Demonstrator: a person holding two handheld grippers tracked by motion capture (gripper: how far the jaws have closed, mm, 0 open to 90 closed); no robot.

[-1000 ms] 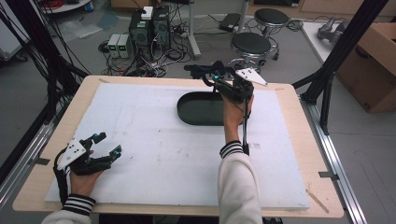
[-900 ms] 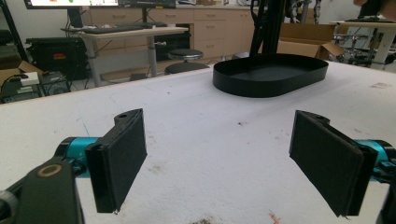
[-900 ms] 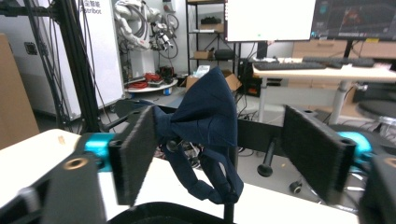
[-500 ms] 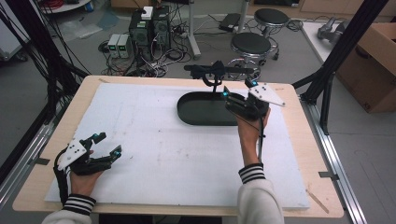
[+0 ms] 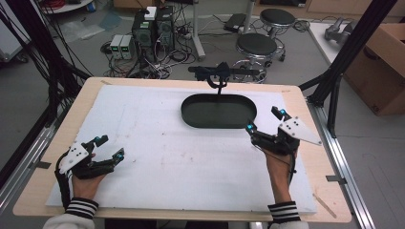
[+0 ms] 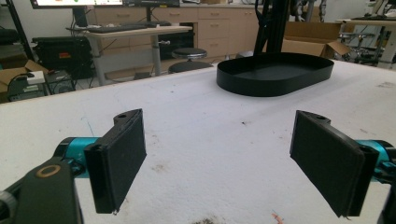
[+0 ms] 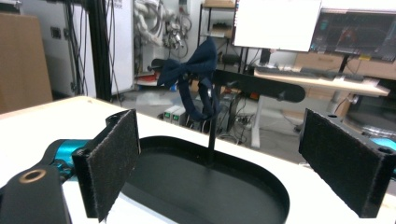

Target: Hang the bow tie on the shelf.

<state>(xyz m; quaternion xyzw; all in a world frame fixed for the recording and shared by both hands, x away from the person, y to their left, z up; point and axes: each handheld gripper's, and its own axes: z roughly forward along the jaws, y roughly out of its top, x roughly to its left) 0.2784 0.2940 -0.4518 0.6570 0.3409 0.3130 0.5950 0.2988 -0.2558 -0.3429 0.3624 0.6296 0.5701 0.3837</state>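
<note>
Hands come in from the bottom edge of the high view, each in a striped cuff and each holding a gripper low over the white sheet [image 5: 191, 157] that covers the wooden bench [image 5: 313, 102]. The left gripper [image 5: 109, 147] sits near the front left corner of the sheet, its jaws spread wide with nothing between them; in the left gripper view [image 6: 217, 161] the two black padded jaws stand well apart over bare, lightly stained white surface. The right gripper [image 5: 263, 119] is on the right side of the sheet, farther forward than the left, with its grey three-cornered plate on top; its jaws are also wide and empty, which the right gripper view [image 7: 238, 163] confirms, both pads standing clear of everything. Just beyond the right gripper, toward the far middle of the bench, lies a shallow black oval tray [image 5: 188, 102] with a low upright wall. From the tray's far side rises a thin black post [image 7: 212, 140] carrying a horizontal black bar [image 7: 261, 86], and a dark navy bow tie [image 7: 189, 65] hangs on that bar, its strap looping down beside the post. Behind the bench are round stools [image 5: 258, 45], computer towers and tangled cables on the floor.
</note>
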